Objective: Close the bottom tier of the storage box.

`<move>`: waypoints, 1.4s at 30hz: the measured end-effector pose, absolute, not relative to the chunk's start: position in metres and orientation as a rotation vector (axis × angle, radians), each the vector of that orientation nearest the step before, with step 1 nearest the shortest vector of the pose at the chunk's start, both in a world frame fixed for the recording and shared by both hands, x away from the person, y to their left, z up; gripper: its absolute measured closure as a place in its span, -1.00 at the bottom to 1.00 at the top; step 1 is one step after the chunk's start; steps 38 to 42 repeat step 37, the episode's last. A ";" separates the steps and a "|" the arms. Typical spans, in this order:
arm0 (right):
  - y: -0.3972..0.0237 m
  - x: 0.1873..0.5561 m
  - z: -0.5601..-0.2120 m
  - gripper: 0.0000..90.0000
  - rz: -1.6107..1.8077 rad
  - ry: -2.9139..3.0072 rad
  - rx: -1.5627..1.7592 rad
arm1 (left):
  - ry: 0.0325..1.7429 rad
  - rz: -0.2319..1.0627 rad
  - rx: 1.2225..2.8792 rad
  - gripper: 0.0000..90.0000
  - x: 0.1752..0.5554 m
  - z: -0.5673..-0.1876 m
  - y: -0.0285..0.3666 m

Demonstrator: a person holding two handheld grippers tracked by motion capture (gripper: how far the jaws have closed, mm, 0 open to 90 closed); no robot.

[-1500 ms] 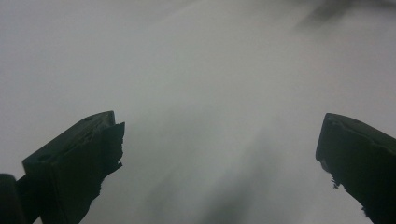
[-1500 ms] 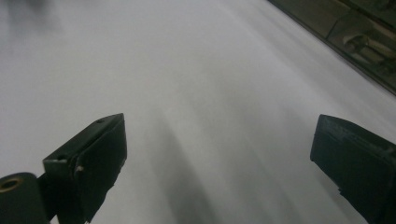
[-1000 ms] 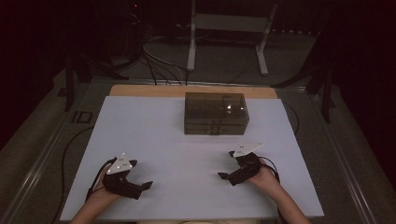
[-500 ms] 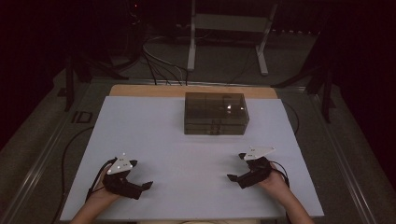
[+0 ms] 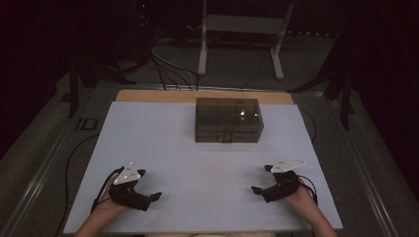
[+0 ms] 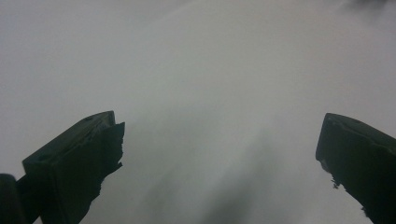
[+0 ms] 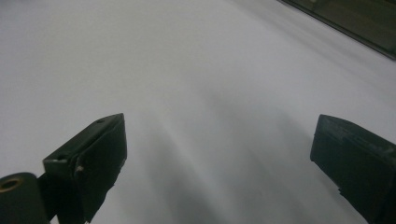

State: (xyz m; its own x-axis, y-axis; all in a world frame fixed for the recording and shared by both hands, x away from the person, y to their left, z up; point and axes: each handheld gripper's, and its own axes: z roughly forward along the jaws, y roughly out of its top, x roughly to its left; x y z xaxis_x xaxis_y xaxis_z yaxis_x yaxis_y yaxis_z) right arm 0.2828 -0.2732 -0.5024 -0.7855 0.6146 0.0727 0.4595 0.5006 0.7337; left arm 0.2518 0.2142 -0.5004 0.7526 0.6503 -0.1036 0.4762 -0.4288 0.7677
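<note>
A dark, see-through box with a lid stands at the far middle of the white table top. My left gripper rests near the front left of the table, held by a hand, its jaws wide apart and empty. In the left gripper view the same gripper looks down on bare white surface. My right gripper sits at the front right, open, pointing left. In the right gripper view, its jaws frame empty white surface, with the box's edge at the top right corner.
Beyond the table's wooden far edge lie cables and a white metal stand on the dark floor. A cable runs along the table's left side. Dark surroundings on both sides.
My right gripper has moved back and to the right, toward the front right corner of the table. The left gripper and the box have stayed put.
</note>
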 end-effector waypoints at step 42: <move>-0.281 0.280 -0.516 -0.90 1.070 2.507 0.940 | 0.837 0.260 2.116 -1.00 0.251 -0.501 0.215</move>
